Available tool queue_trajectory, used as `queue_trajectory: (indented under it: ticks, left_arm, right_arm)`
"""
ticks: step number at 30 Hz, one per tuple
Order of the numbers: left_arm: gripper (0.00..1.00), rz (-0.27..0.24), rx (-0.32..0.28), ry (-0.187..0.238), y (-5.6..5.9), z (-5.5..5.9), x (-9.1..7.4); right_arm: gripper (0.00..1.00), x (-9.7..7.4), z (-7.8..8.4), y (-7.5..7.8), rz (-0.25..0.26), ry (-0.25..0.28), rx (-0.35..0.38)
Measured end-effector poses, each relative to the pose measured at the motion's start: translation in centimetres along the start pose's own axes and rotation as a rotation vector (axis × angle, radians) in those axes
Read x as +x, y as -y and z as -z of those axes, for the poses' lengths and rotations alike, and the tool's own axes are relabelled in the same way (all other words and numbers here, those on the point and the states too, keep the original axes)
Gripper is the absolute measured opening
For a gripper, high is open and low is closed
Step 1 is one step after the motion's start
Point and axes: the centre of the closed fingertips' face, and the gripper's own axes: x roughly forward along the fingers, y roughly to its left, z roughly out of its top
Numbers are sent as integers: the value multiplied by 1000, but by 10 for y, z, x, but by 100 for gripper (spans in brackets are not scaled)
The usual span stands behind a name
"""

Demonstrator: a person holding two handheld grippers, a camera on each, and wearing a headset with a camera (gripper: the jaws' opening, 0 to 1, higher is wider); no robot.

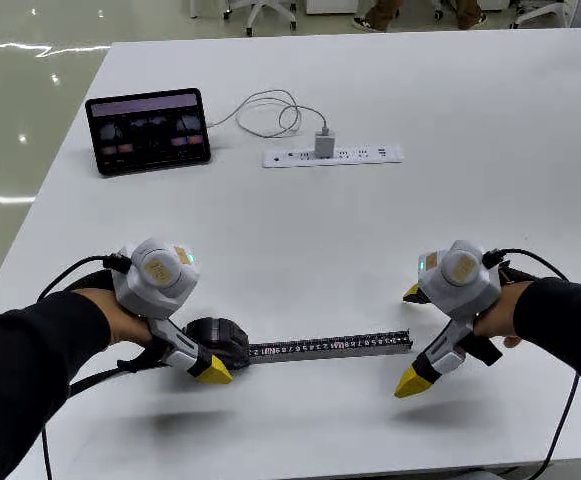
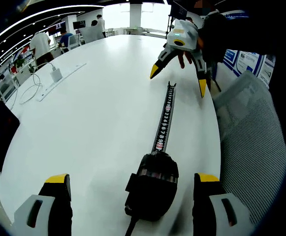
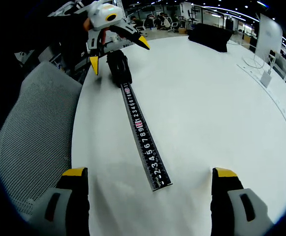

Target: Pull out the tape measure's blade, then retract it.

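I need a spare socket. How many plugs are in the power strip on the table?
1. A white charger sits near the middle of the power strip, right of the tablet. The other sockets look free, though they are small in the head view.

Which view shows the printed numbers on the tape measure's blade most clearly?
The right gripper view: the blade lies close, numbers readable. The head view shows its whole length, numbers tiny; the left gripper view shows it receding beyond the case.
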Motion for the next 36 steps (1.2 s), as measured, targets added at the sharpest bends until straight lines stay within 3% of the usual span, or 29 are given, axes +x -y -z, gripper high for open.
queue_trajectory:
  ticks: [2,6,8,11,16,18,20,21,23,25,27,30,36]
  left_arm:
    - [100,2,-22,12,0,0,-1]
    - [100,-18,-4,16,1,2,-3]
    - [100,-66,-78,58,-7,0,-2]
    - [100,-102,-142,113,-12,-1,-4]
    - [100,-129,-196,170,-13,-1,-10]
    - [100,-167,-208,187,-16,-1,-13]
    - [100,-119,-294,259,-8,-10,-17]
    - [100,-143,-287,267,-10,-10,-20]
    - [100,-184,-246,254,-14,-5,-22]
    - [100,-171,-279,269,-12,-4,-23]
    - [100,-184,-275,272,-11,-3,-25]
    - [100,-193,-322,287,-10,2,-26]
    - [100,-219,-365,322,2,11,-37]
  right_arm:
    - [100,0,0,1,9,-1,-4]
    - [100,-3,-1,7,61,15,-5]
    - [100,-6,-3,17,135,36,18]
    - [100,-12,-7,24,198,79,60]
    - [100,-19,-11,28,259,161,159]
    - [100,-22,-11,28,281,189,174]
    - [100,-29,-12,30,330,224,196]
    - [100,-32,-13,30,343,253,224]
    - [100,-36,-10,27,342,284,261]
    - [100,-39,-5,24,350,289,270]
    - [100,-42,-1,23,368,300,282]
    - [100,-45,3,16,378,310,299]
    - [100,-51,14,10,414,327,321]
